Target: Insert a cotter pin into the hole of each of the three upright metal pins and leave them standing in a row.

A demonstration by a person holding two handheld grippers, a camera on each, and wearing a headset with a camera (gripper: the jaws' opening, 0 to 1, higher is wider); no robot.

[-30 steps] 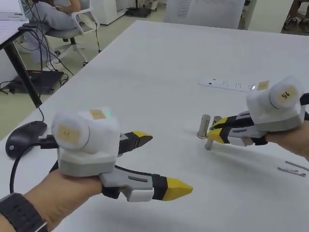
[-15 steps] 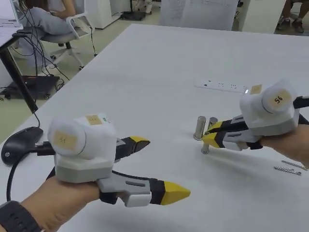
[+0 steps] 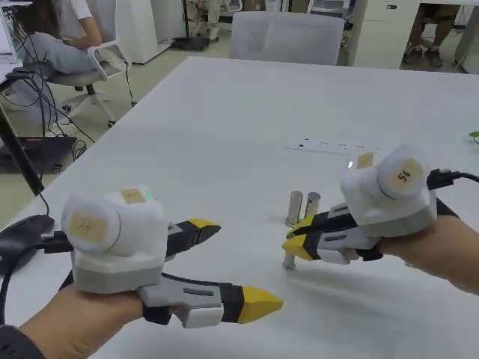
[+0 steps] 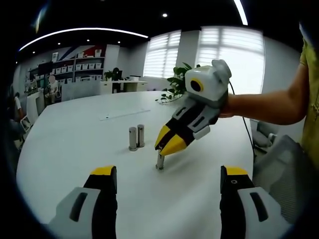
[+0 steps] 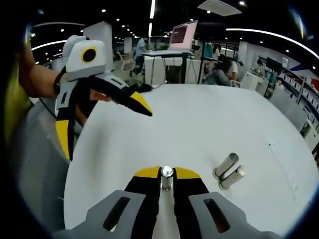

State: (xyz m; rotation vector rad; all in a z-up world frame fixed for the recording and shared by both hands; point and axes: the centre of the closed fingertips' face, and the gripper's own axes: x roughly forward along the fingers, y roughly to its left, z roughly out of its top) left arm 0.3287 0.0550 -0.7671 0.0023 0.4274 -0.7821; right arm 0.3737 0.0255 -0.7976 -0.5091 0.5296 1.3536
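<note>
My right gripper (image 3: 297, 241) is shut on a short metal pin (image 3: 289, 259), which it holds upright at the table surface; whether the pin touches the table I cannot tell. The same pin (image 5: 166, 178) sits between the yellow fingertips in the right gripper view, and the left gripper view has it (image 4: 160, 160) under the right gripper (image 4: 172, 142). Two more metal pins (image 3: 295, 208) (image 3: 312, 204) stand upright side by side just behind it. My left gripper (image 3: 232, 265) hovers open at the lower left, with nothing between its fingers (image 4: 104, 172).
A white power strip (image 3: 329, 146) lies across the white table (image 3: 224, 127) behind the pins. A grey chair (image 3: 288, 37) stands at the far edge. A black mouse (image 3: 19, 233) and cable lie at the left edge. A person sits on an office chair (image 3: 71, 67) off to the left.
My right gripper has drawn the held pin nearer to me, further from the two standing pins. The head camera has shifted. The left gripper stays open.
</note>
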